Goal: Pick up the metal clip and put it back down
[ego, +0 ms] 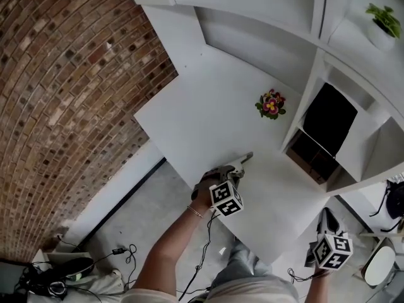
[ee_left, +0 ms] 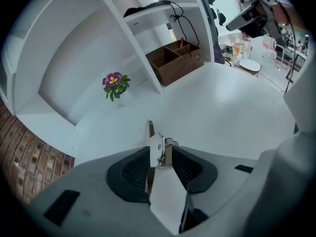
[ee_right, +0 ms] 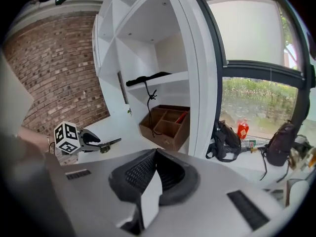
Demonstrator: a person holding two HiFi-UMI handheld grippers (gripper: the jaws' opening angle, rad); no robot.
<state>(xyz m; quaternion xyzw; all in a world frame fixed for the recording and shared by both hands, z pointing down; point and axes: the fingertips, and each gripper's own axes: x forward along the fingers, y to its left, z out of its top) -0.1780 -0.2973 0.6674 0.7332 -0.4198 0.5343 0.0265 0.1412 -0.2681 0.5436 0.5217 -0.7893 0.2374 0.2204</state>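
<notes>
Left tongs (ee_left: 163, 158) grip the metal clip (ee_left: 157, 148) — its rear half hidden between them; right tongs (ee_right: 154, 157) closed on nothing.

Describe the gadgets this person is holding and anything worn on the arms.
The left hand-held gripper and the right hand-held gripper each have a grey body with black ribbed pads and carry a white cube printed with black square markers. A thin dark cable hangs from the left one. The left forearm is sleeveless, with a slim bracelet at the wrist.
</notes>
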